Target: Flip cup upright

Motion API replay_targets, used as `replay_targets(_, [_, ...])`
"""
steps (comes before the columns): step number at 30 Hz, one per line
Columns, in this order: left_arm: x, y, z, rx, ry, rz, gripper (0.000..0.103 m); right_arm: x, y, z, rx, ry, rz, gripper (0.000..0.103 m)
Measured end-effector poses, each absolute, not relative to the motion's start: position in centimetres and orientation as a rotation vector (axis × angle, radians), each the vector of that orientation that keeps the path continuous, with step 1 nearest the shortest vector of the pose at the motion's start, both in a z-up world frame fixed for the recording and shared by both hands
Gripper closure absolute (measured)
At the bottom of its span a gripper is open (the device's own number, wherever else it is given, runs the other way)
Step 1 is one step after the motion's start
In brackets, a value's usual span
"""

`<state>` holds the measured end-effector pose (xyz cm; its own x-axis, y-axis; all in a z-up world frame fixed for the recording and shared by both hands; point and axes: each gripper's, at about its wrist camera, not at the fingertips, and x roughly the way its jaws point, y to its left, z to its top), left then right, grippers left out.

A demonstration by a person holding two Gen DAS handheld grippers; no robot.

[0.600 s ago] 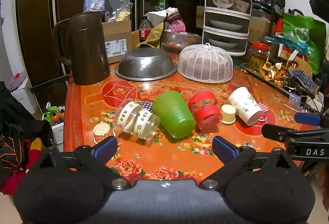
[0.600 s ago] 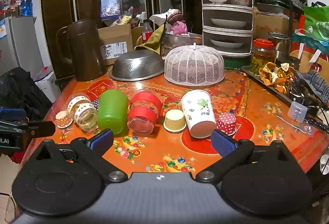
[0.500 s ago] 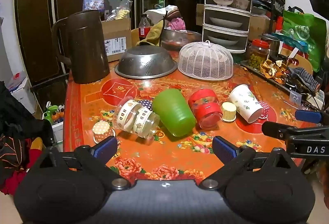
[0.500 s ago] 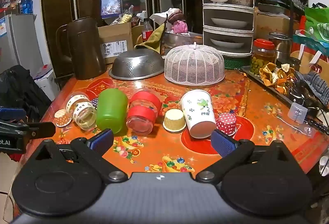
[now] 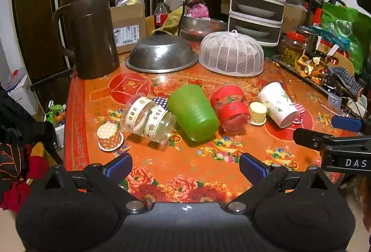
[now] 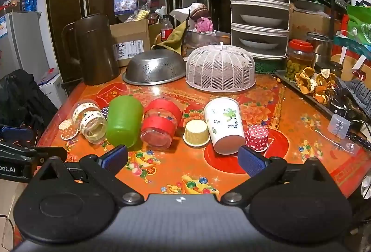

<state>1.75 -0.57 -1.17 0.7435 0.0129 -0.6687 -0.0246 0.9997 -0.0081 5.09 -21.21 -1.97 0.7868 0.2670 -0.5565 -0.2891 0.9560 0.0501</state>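
**Cups lie tipped over while both grippers wait with nothing in them**

The left gripper (image 5: 185, 165) sits low over the near edge of the orange flowered surface (image 5: 185, 173). Its two blue pads are spread wide and hold nothing. The right gripper (image 6: 183, 158) is spread wide too, and it is also holding nothing.

A row of cups lies across the middle of the surface. The green cup (image 5: 193, 113) is on its side, with its wide end toward the camera. On its left a clear jar (image 5: 148, 122) with cream bands lies on its side and touches it. A small orange dotted paper cup (image 5: 109, 137) stands mouth down just beside the jar. On the green cup's right lies a red-banded jar (image 5: 230, 110), also on its side. Next comes a small yellow paper cup (image 5: 257, 113), mouth down.

The white paper cup (image 6: 224, 127) with green leaves lies tipped over, right in front of the right gripper, between its two pads in the view. A red dotted paper cup (image 6: 257, 138) stands mouth down just beside it. I cannot tell if the two touch.

Farther back are a brown pitcher (image 5: 91, 36), a steel colander (image 5: 161, 56) turned upside down and a white mesh food cover (image 5: 231, 55).
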Motion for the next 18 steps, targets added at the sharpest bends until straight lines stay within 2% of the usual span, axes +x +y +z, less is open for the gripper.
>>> replay_targets(18, [2.7,-0.7,-1.3,-0.016,0.765,0.019,0.003,6.2,-21.6,-2.4,-0.032,0.639,0.306,0.001])
